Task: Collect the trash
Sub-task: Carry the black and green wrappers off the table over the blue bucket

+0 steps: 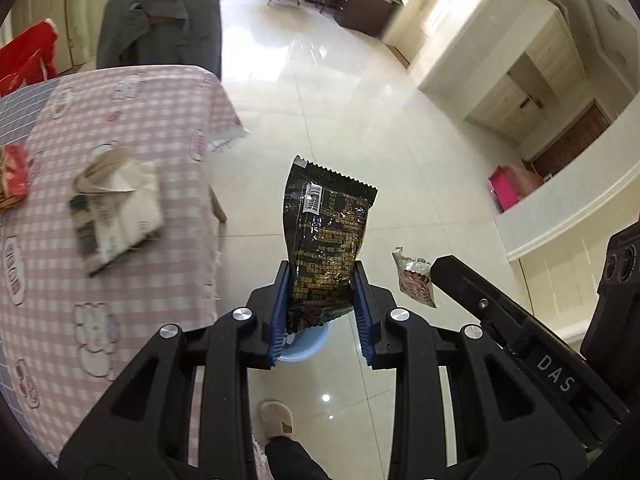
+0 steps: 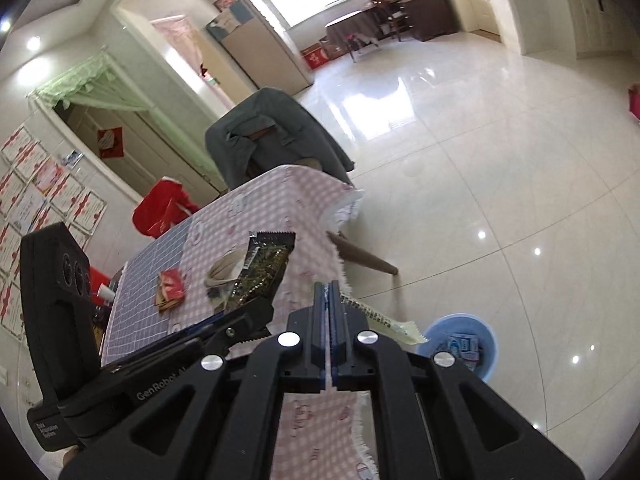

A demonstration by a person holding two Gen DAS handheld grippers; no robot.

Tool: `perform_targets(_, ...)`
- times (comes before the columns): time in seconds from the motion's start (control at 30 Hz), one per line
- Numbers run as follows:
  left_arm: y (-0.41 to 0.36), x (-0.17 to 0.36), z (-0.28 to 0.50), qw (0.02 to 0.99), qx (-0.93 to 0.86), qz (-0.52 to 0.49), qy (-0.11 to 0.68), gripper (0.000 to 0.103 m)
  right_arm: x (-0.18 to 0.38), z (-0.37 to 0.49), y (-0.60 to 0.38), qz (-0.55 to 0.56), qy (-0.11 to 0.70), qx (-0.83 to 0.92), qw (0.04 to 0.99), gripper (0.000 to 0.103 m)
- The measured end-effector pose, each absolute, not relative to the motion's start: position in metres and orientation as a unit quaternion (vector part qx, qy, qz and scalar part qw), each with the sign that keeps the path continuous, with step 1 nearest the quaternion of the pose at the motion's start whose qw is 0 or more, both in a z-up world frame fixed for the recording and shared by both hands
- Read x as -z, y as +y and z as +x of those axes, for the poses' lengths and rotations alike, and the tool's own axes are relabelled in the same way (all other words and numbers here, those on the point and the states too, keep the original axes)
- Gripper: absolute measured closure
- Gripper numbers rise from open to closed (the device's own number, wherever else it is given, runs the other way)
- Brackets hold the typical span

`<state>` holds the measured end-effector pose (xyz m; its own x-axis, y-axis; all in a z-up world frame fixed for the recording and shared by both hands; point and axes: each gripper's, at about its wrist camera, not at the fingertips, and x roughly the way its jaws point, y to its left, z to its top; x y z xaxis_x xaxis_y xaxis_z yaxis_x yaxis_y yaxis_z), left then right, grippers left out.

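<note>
My left gripper [image 1: 320, 280] is shut on a black snack wrapper [image 1: 326, 232] that stands upright between its blue pads. It hangs over the floor beside the table's edge. Just under it a light blue bin [image 1: 308, 350] shows, mostly hidden by the jaws. My right gripper [image 2: 330, 292] is shut on a thin pale wrapper [image 2: 380, 320] that sticks out to the right, near the blue bin [image 2: 460, 344], which holds several wrappers. In the left wrist view the right gripper [image 1: 434, 268] grips that crumpled silver-red wrapper [image 1: 414, 280]. The left gripper [image 2: 256, 308] with the black wrapper [image 2: 264, 268] shows in the right wrist view.
The table [image 1: 120, 120] wears a pink checked cloth and carries a tissue pack [image 1: 116, 216] and a red packet [image 2: 172, 284]. A chair draped with a grey jacket [image 2: 272, 128] stands behind it. A person's slippered foot [image 1: 276, 420] is on the shiny tiled floor.
</note>
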<state>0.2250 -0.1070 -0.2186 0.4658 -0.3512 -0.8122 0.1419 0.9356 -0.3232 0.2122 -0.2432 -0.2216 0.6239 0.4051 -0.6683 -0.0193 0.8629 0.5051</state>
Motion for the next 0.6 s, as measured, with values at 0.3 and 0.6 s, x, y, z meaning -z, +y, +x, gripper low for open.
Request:
perform_targets(0.3,-0.150,0.233,0.242,0.833,0.151,-0.093,0.523,0.074,0.238,0.225,-0.282,0.252,0.437,-0.104,0.857,0.095)
perform_targets(0.6,-0.167,0.241,0.249,0.824,0.148,-0.084,0.540,0.074,0.246,0.229,-0.300,0.255,0.450,-0.091,0.851,0.074)
